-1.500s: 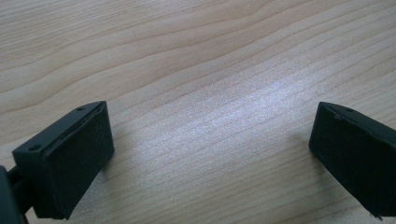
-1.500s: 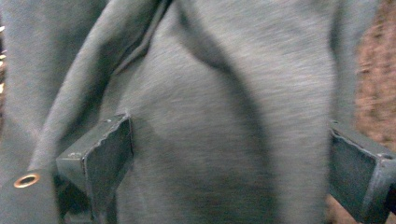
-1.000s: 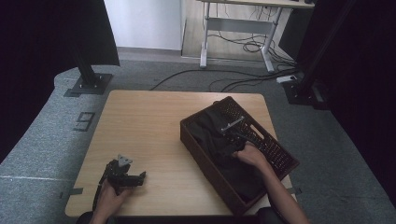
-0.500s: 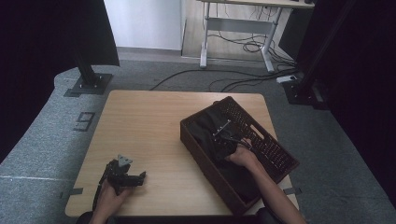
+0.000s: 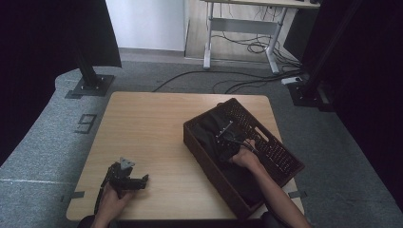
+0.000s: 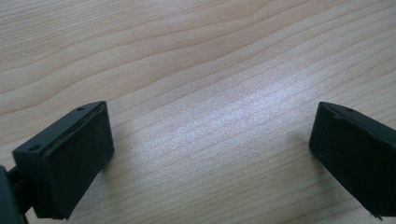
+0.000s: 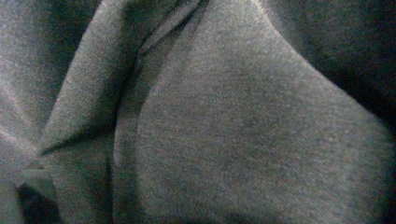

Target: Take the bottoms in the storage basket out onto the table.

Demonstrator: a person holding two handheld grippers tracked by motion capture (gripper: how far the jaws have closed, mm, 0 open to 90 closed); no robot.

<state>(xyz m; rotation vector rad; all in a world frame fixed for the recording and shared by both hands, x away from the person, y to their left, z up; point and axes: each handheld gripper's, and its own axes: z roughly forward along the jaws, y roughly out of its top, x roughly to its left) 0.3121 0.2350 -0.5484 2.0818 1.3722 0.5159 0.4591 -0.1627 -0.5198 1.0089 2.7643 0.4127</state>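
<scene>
Left gripper (image 6: 210, 154): two black jaws wide apart, nothing between them, only bare wood grain of the table (image 6: 196, 56). Pads (image 6: 79, 158) sit low over the surface, casting short shadows on it. In the high view the left gripper (image 5: 124, 179) lies at the table's near-left corner, held by the left hand (image 5: 110, 202), well apart from everything else, with a grey three-cornered plate on top.

Right gripper (image 5: 229, 138): in the high view it is down inside the basket (image 5: 209, 167), pushed into the dark cloth (image 5: 214, 135), with the right hand (image 5: 246, 156) behind it. Its jaws are buried in the fabric, so cannot tell whether they are apart or together. The right gripper view is very close on grey cloth (image 7: 243, 140), folded with one long crease running top to bottom; a dark corner at lower left may be a jaw, too blurred to say.

Counts: one basket, dark brown, slotted walls, standing skewed on the right half of the table, its near corner at the table's near edge and its far corner toward the far-right corner. One heap of dark cloth inside it, covering most of the basket's floor. Two grippers, two hands, one table (image 5: 142, 128).

Off the table: grey floor, cables (image 5: 247, 47) lying past the far edge, and a desk frame (image 5: 242, 28) behind.
</scene>
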